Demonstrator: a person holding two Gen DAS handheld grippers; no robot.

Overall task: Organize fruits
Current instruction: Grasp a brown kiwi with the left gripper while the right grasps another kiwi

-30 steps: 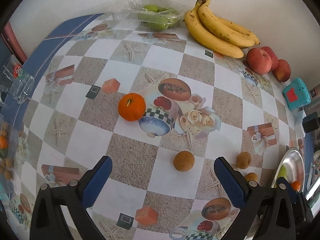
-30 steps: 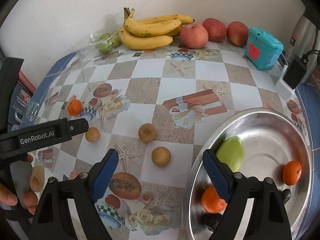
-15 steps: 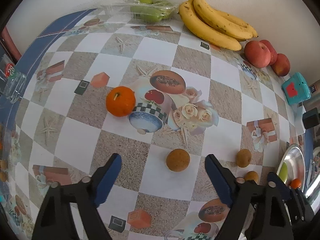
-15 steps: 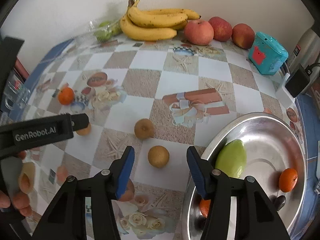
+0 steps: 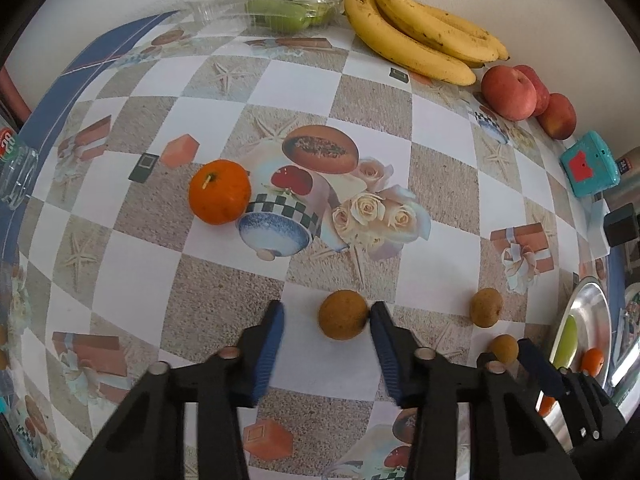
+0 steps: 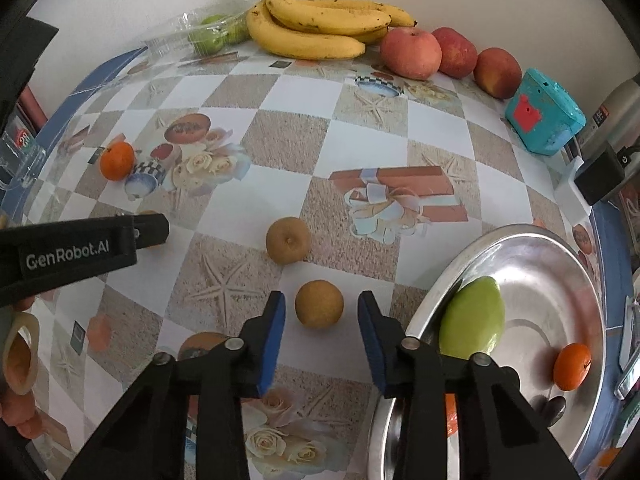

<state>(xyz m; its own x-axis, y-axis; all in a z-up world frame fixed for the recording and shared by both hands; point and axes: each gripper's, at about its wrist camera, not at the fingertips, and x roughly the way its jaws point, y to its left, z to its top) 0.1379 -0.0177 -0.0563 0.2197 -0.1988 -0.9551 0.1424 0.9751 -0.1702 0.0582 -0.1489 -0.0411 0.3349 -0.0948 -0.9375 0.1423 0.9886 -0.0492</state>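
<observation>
Three small brown round fruits lie on the patterned tablecloth. My left gripper (image 5: pixel 326 320) is open around one brown fruit (image 5: pixel 343 314); its right finger touches the fruit, the left finger stands apart. My right gripper (image 6: pixel 321 310) is open around another brown fruit (image 6: pixel 319 303), with gaps on both sides. The third brown fruit (image 6: pixel 288 240) lies just beyond it. An orange (image 5: pixel 219 192) sits to the left. A silver plate (image 6: pixel 532 252) at the right holds a green mango (image 6: pixel 472 318) and a small orange (image 6: pixel 572 366).
Bananas (image 6: pixel 316 28), three apples (image 6: pixel 410 54) and a clear box of green fruit (image 5: pixel 280 8) line the back wall. A teal box (image 6: pixel 542 112) and a black adapter (image 6: pixel 600 178) stand at the right. A clear container (image 5: pixel 16 172) sits at the left edge.
Both grippers have moved forward and down and narrowed, each now straddling a brown fruit. The left gripper's right finger now touches its fruit.
</observation>
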